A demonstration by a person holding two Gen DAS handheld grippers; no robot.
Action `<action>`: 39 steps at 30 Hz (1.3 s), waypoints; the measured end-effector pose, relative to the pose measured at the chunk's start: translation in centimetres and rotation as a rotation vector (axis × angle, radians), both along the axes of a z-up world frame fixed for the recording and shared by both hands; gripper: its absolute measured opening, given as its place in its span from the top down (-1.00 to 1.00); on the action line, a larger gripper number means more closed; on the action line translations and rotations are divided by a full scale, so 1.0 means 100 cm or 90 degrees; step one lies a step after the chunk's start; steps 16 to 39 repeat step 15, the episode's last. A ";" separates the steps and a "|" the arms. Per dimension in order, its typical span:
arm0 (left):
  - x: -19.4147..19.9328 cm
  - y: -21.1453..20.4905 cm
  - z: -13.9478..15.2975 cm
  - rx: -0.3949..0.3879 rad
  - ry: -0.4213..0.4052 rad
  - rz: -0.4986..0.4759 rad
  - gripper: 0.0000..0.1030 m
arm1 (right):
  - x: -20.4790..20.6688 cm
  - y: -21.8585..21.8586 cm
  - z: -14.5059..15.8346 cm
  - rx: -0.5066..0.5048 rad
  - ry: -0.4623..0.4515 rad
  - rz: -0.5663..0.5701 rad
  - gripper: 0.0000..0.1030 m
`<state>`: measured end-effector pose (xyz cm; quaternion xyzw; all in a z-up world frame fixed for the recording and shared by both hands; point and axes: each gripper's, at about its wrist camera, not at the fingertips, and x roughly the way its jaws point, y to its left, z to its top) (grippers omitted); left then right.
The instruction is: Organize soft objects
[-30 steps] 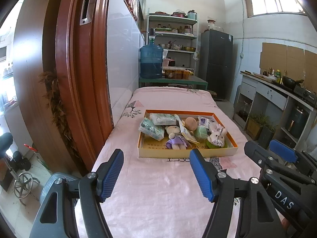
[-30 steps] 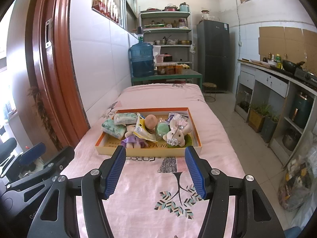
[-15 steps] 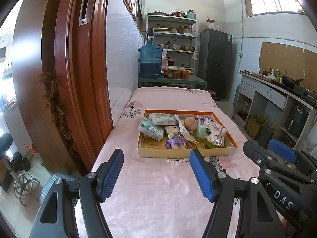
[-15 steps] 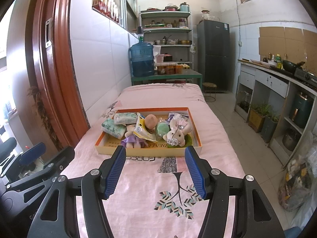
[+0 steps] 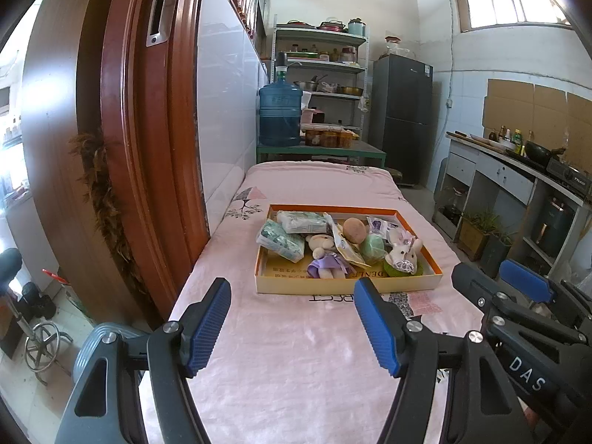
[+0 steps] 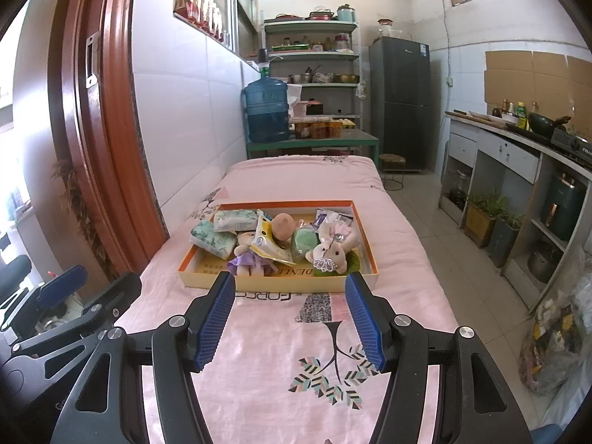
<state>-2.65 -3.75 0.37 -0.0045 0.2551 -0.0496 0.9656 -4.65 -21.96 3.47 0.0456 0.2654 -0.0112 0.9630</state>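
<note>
An orange-rimmed cardboard tray point(image 5: 433, 255) point(image 6: 364, 236) lies on a pink-covered table point(image 5: 296, 351) point(image 6: 281, 333). Inside are two tissue packs point(image 5: 281, 241) point(image 6: 212, 238), a small bear in a purple dress point(image 5: 327, 259) point(image 6: 246, 259), a white rabbit plush point(image 5: 403, 255) point(image 6: 331, 251), a green soft ball point(image 5: 372, 246) point(image 6: 305, 242), a tan ball point(image 5: 354, 230) point(image 6: 283, 224) and plastic packets. My left gripper point(image 5: 292, 318) hovers open over the cloth, short of the tray's near wall. My right gripper point(image 6: 290, 318) is open too, nothing between its blue pads, just before the tray.
A brown wooden door frame point(image 5: 148, 148) stands close on the left. Beyond the table's far end is a green bench with a blue water jug point(image 6: 266, 111), shelves and a dark fridge point(image 6: 401, 103). A counter point(image 6: 518, 137) runs along the right, with tiled floor between.
</note>
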 end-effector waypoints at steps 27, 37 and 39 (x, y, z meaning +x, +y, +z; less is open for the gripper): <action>0.000 -0.002 0.001 -0.005 0.001 0.000 -0.34 | 0.000 0.000 -0.001 0.003 0.003 0.000 -0.24; 0.000 -0.002 0.001 -0.005 0.001 0.000 -0.34 | 0.000 0.000 -0.001 0.003 0.003 0.000 -0.24; 0.000 -0.002 0.001 -0.005 0.001 0.000 -0.34 | 0.000 0.000 -0.001 0.003 0.003 0.000 -0.24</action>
